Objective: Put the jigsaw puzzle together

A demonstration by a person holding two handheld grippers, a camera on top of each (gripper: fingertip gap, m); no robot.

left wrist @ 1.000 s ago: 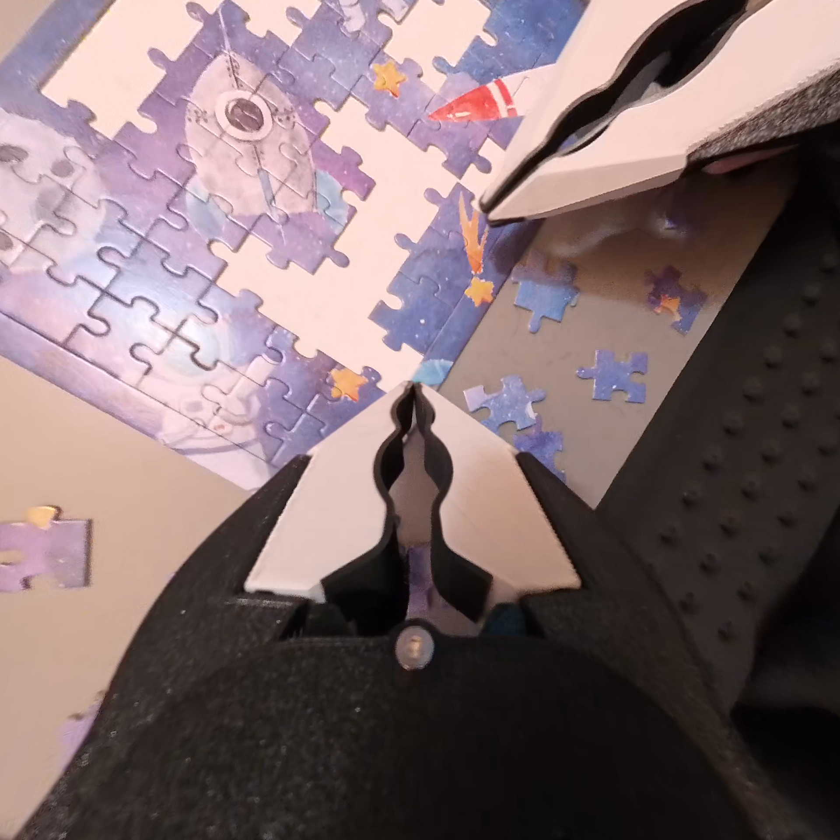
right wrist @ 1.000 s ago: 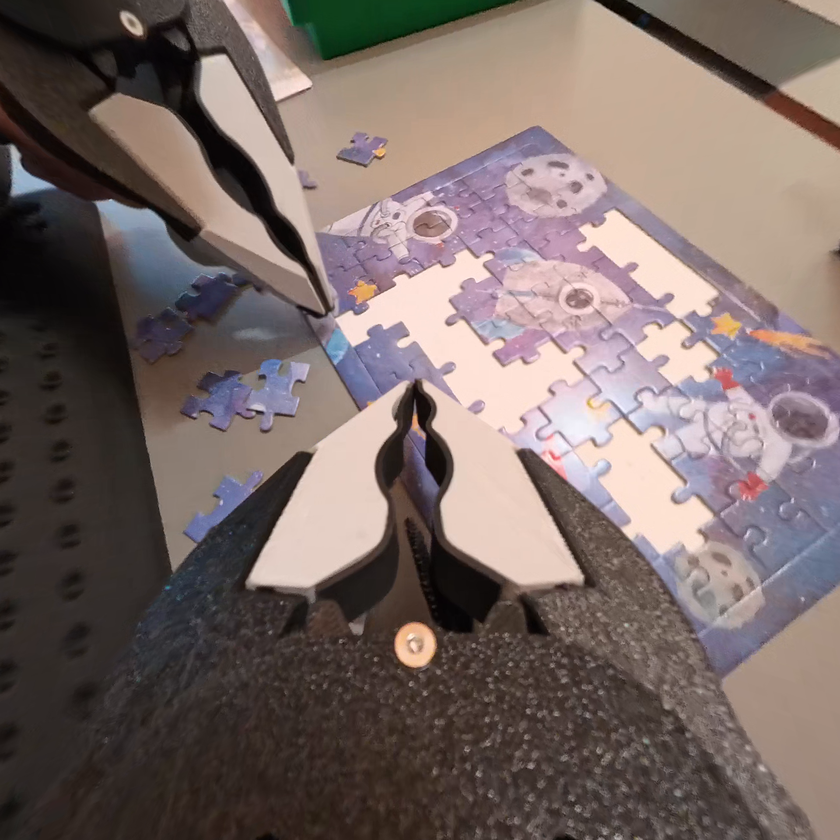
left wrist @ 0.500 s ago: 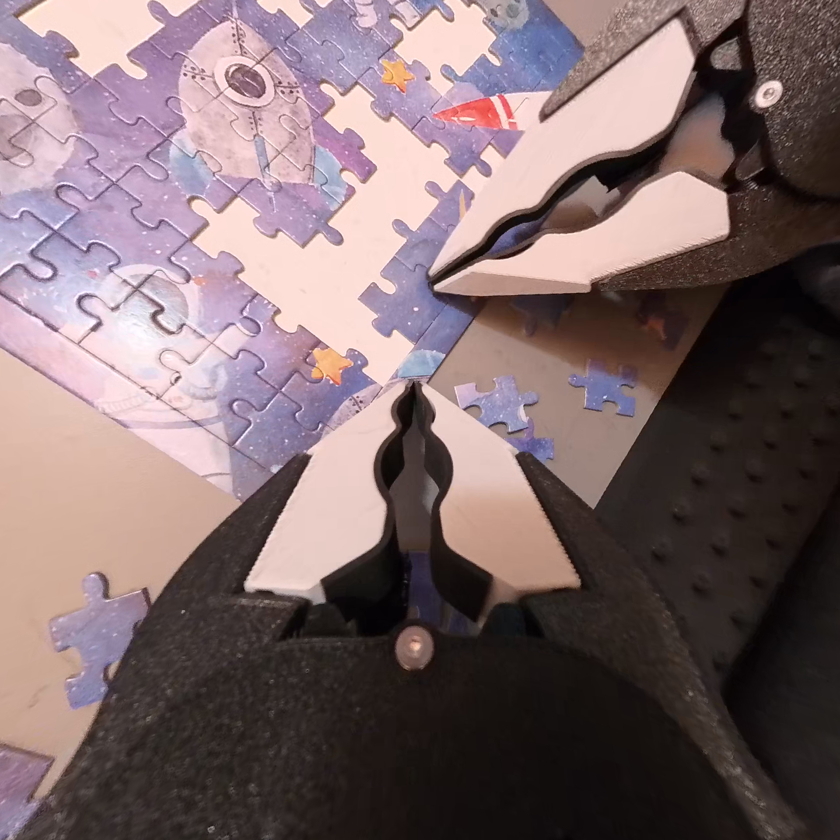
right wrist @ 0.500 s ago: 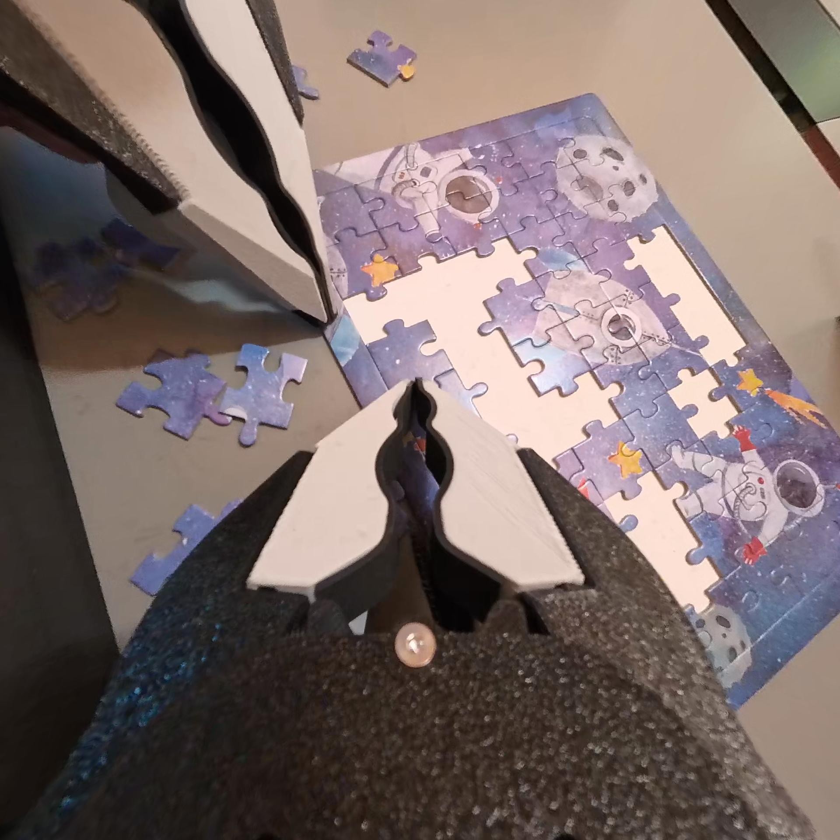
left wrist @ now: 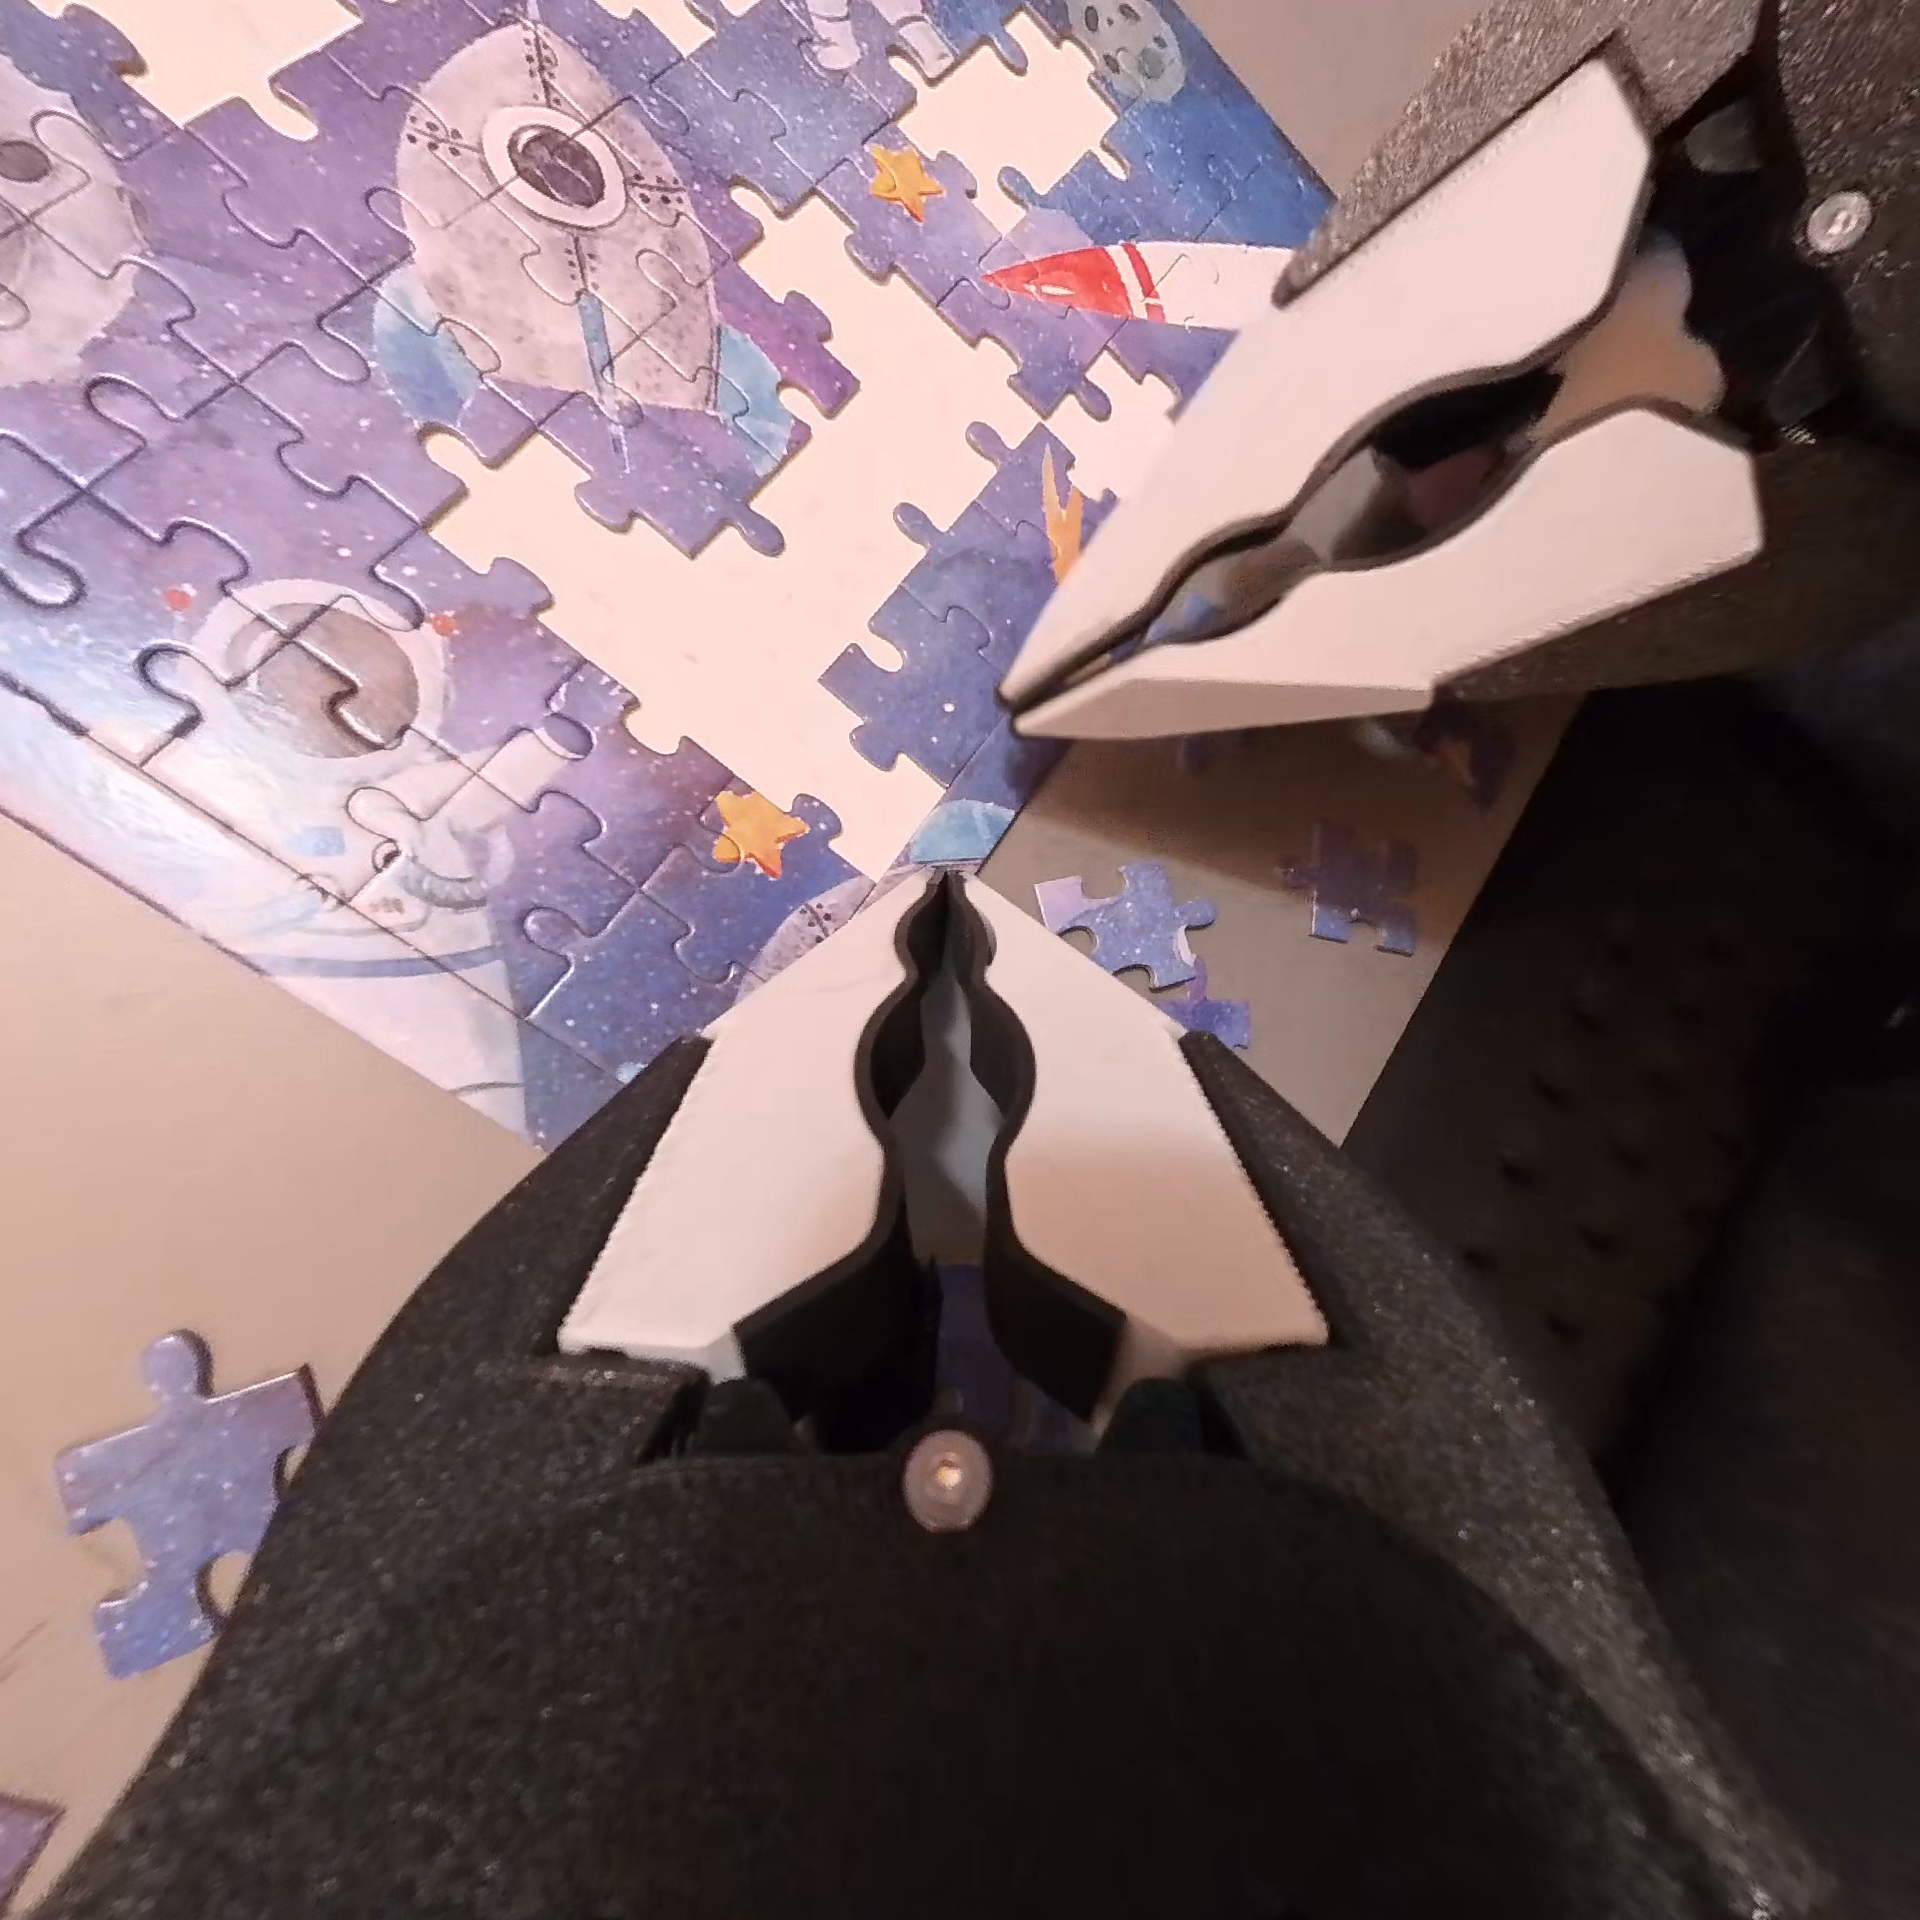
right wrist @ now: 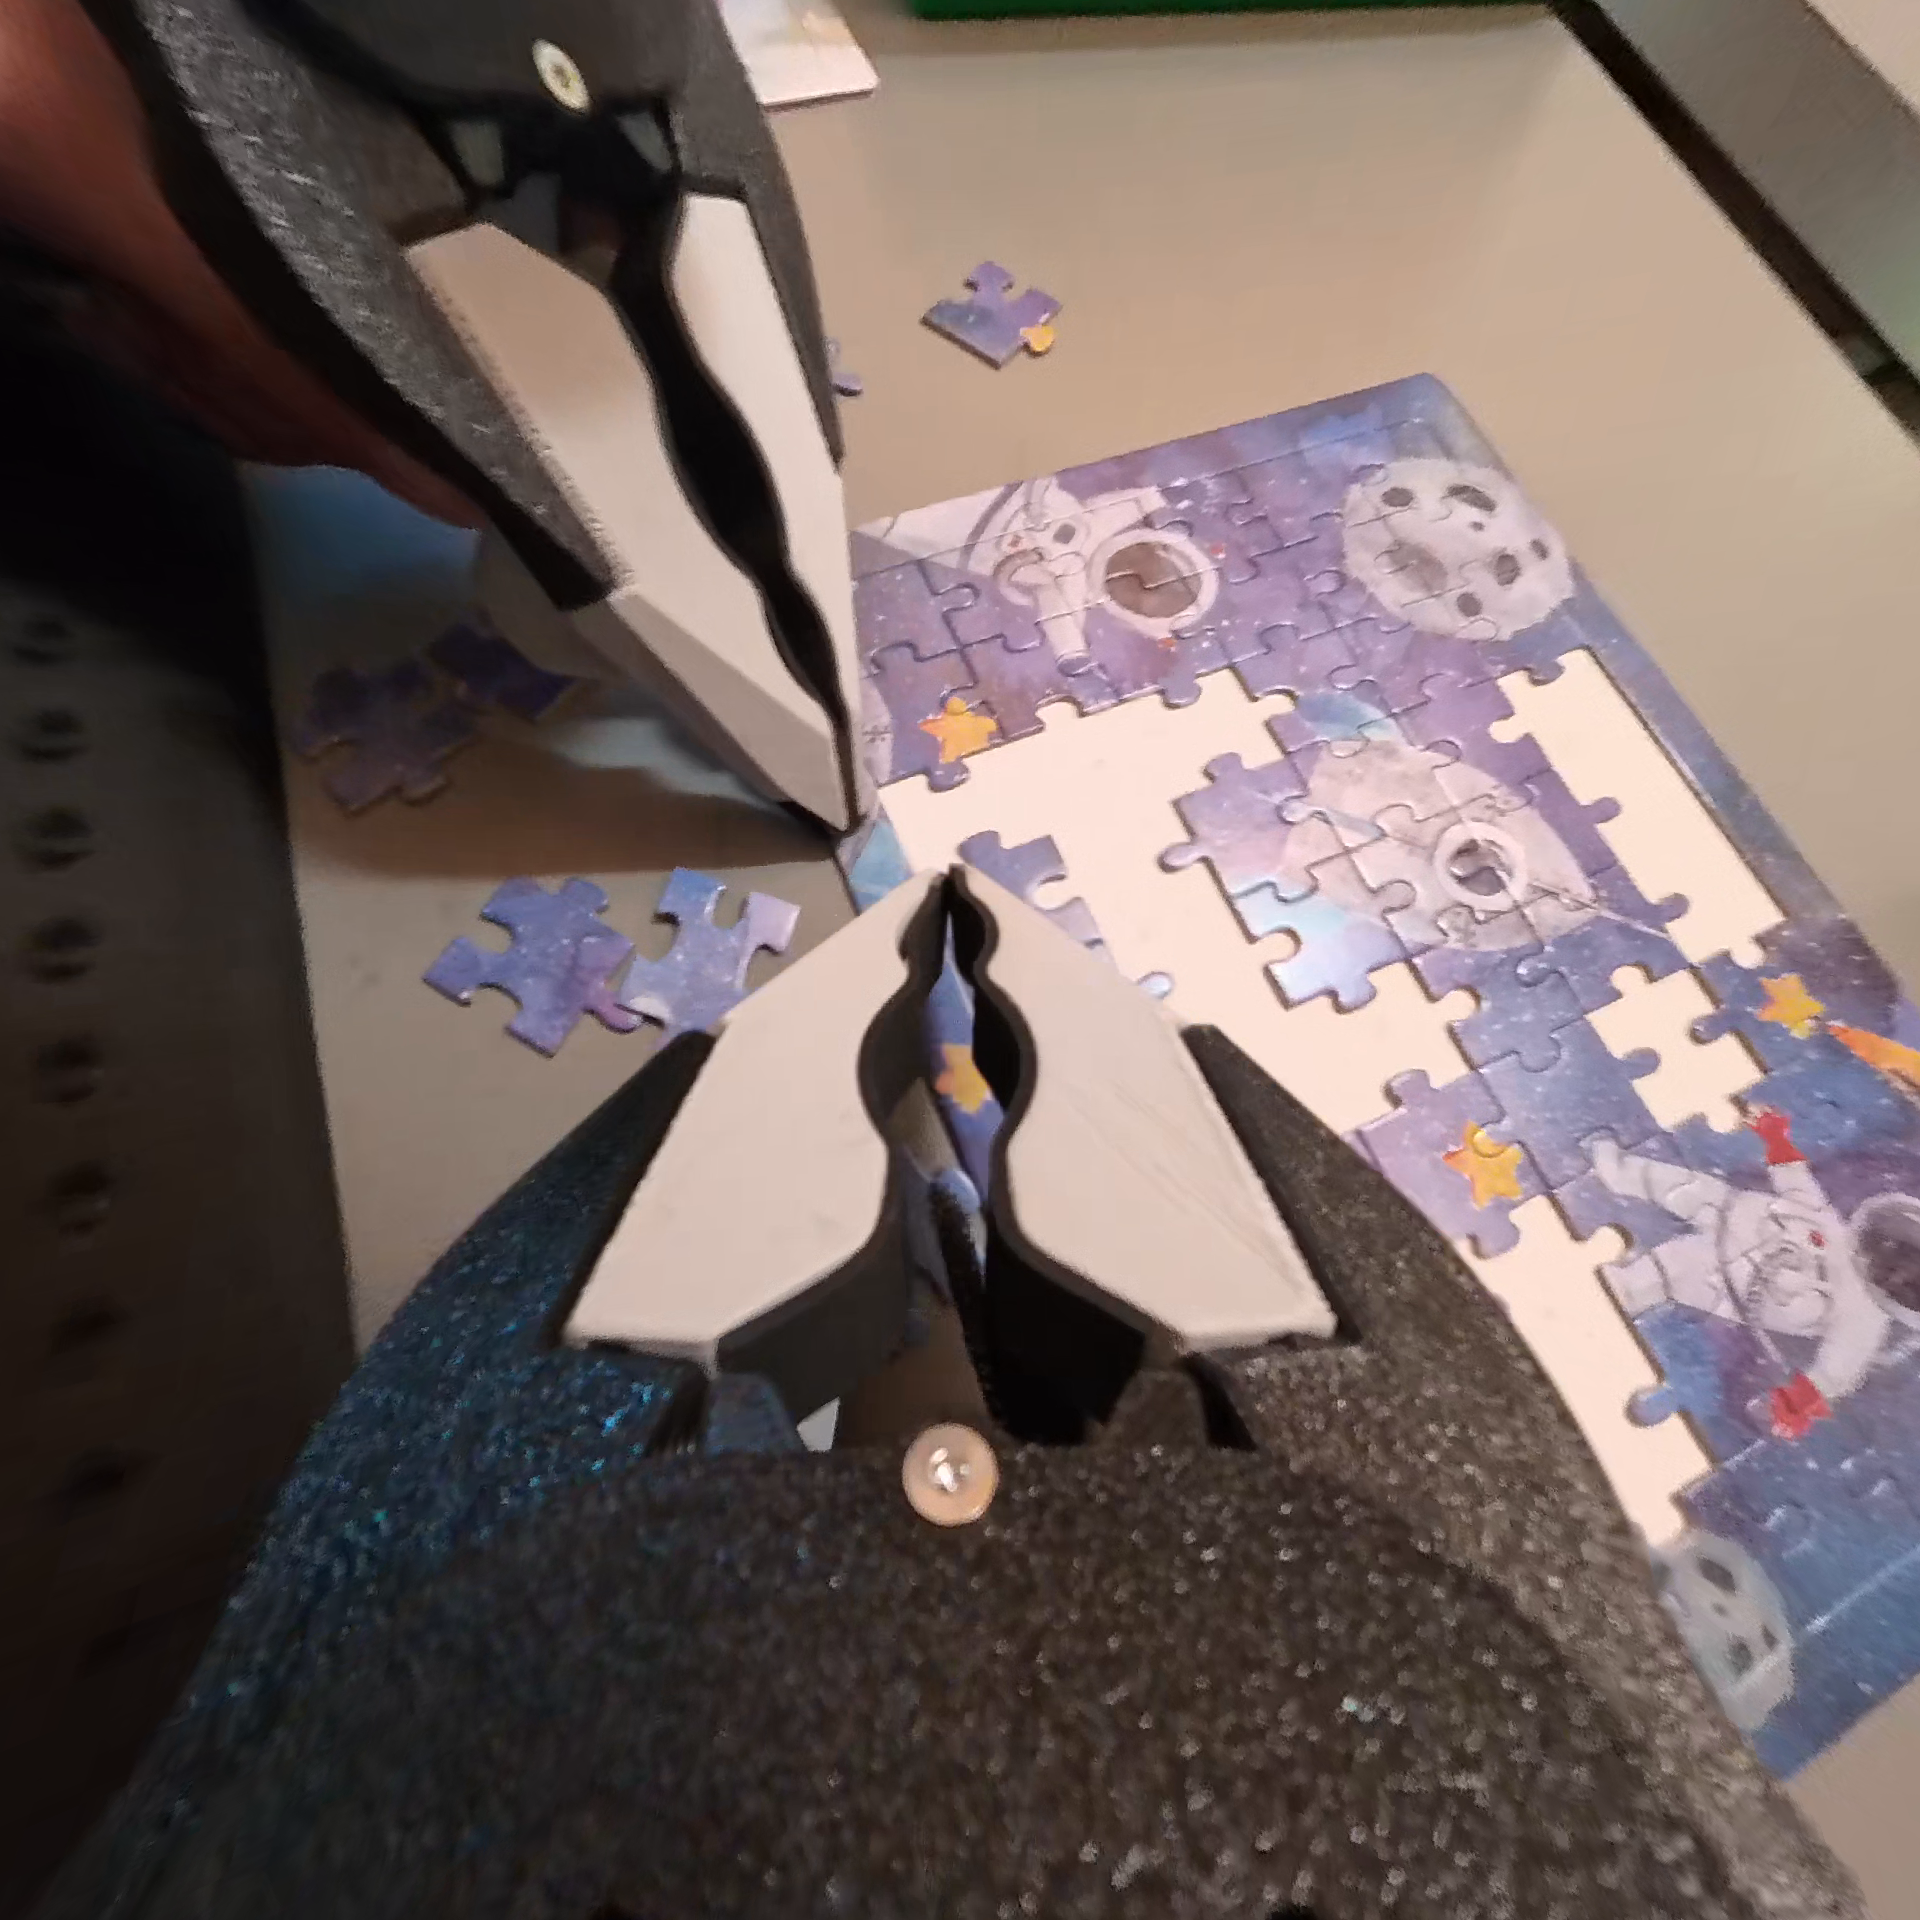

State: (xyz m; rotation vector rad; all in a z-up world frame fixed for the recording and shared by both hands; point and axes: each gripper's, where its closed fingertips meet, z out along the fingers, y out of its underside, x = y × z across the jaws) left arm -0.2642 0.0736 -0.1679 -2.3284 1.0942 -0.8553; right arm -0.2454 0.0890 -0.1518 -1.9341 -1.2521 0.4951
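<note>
The half-built jigsaw puzzle [right wrist: 1403, 831] lies flat on the desk [right wrist: 1247, 208], white gaps open across its middle. Both grippers meet at its near corner edge: the left gripper [left wrist: 948, 883] and right gripper [right wrist: 948, 878] each have jaws pressed together, tips just above the border. Loose pieces [right wrist: 613, 956] lie beside them.

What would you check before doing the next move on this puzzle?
1. Left gripper empty, fingers together: ok.
2. Right gripper empty: cannot tell, fingers together, something blue behind them.
3. Puzzle has white gaps to fill: ok.
4. Loose pieces lie flat beside the puzzle: ok.
5. The two tips are apart: not ok, very close at the puzzle's edge.
</note>
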